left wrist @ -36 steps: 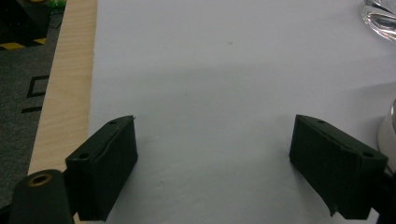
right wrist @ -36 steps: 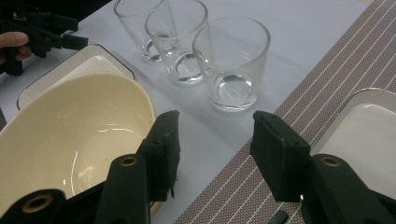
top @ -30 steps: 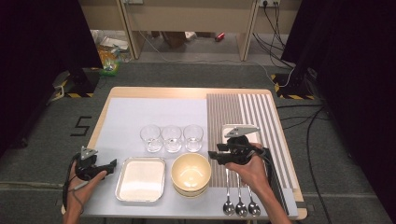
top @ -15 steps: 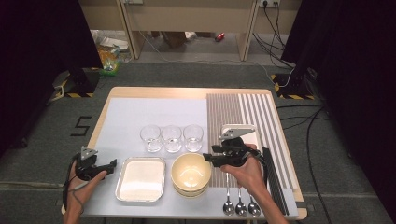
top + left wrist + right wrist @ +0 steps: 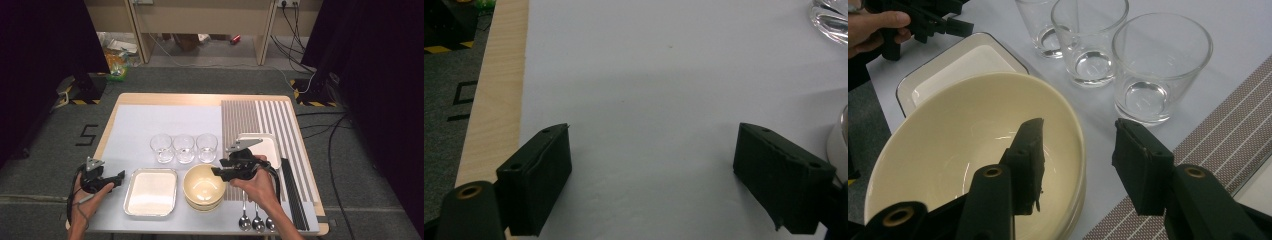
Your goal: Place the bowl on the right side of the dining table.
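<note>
At the near right of the bench point(image 5: 165, 100), right hand point(image 5: 257, 187) comes in from the bottom edge, forearm angled up and left, gripping the right gripper point(image 5: 216, 172), which lies roughly level and points left toward the cream bowl point(image 5: 202, 187). Right gripper view: one jaw sits over the bowl's inside, the other outside past the rim, so the near rim is between them; jaws have just been closing a bit, pads not pressing on the rim, still a clear gap each side. Bowl point(image 5: 968, 145) looks stacked on another one, sits at the near edge between the white tray point(image 5: 150, 191) and the striped mat point(image 5: 260, 117). Three glasses point(image 5: 184, 148) in a row just behind the bowl, upright, close together. Three spoons point(image 5: 255, 220) lie just right of the bowl, near the right wrist. White square dish point(image 5: 267, 145) sits on the striped mat behind the right gripper.

Left hand point(image 5: 85, 197) at the near left corner, wrist low, holds the left gripper point(image 5: 120, 176) level, pointing right toward the tray. Left gripper view: jaws spread wide, bare white mat point(image 5: 649, 90) between them.
</note>
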Available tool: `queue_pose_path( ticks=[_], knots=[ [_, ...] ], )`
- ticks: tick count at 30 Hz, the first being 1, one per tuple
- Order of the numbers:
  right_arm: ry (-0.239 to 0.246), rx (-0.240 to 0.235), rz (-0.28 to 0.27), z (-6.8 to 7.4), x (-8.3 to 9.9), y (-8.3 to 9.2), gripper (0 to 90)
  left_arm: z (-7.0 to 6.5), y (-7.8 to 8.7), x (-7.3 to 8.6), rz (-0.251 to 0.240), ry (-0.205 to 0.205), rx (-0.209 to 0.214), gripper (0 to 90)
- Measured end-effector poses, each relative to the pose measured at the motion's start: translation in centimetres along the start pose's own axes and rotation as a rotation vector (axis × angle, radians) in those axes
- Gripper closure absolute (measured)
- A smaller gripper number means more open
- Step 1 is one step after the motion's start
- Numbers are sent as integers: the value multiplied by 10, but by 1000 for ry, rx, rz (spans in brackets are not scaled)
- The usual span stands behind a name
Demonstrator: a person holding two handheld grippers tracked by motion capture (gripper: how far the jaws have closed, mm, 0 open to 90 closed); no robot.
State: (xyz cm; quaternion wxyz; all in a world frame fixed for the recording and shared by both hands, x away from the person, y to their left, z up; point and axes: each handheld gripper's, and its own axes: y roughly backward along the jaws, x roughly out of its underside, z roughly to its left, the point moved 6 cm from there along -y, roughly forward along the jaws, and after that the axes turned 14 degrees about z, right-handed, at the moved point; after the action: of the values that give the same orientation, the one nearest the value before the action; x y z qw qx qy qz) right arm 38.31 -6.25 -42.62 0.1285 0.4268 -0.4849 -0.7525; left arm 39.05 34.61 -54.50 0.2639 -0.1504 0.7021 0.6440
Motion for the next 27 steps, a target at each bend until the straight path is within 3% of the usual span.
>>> queue_pose_path(
  ticks=[3, 4, 6, 11, 16, 17, 18, 19, 22, 23, 24, 25, 26, 27],
  knots=[
    [9, -6, 3, 0, -1, -3, 600, -2, 3, 1, 14, 1, 16, 158],
    [14, -6, 3, 0, -2, -4, 609, -6, 10, 1, -6, 11, 46, 158],
    [16, -9, 7, 1, -2, -4, 622, -10, 14, 1, -14, 12, 58, 158],
    [32, -14, 18, 0, -2, -9, 667, -27, 30, -3, -29, -17, 87, 158],
    [54, -14, 37, 2, -1, -12, 723, -58, 50, -10, -55, -70, 131, 156],
    [54, -14, 37, 2, -1, -12, 723, -58, 50, -10, -55, -70, 131, 156],
    [68, -12, 37, 2, -1, -13, 750, -70, 58, -13, -71, -83, 142, 156],
    [68, -12, 37, 2, -1, -13, 750, -70, 58, -13, -71, -83, 142, 152],
    [83, 0, 41, 1, -1, -13, 792, -101, 73, -17, -84, -140, 182, 151],
    [83, 0, 41, 1, -1, -13, 792, -101, 73, -17, -84, -140, 182, 151],
    [90, 12, 42, 0, -1, -13, 825, -118, 80, -18, -98, -166, 208, 151],
    [90, 12, 42, 0, -1, -13, 825, -118, 80, -18, -98, -166, 208, 151],
    [99, 18, 42, -1, -1, -13, 854, -133, 86, -20, -104, -195, 231, 151],
    [102, 19, 42, -1, -1, -13, 855, -133, 86, -20, -104, -195, 231, 151]
  ],
)
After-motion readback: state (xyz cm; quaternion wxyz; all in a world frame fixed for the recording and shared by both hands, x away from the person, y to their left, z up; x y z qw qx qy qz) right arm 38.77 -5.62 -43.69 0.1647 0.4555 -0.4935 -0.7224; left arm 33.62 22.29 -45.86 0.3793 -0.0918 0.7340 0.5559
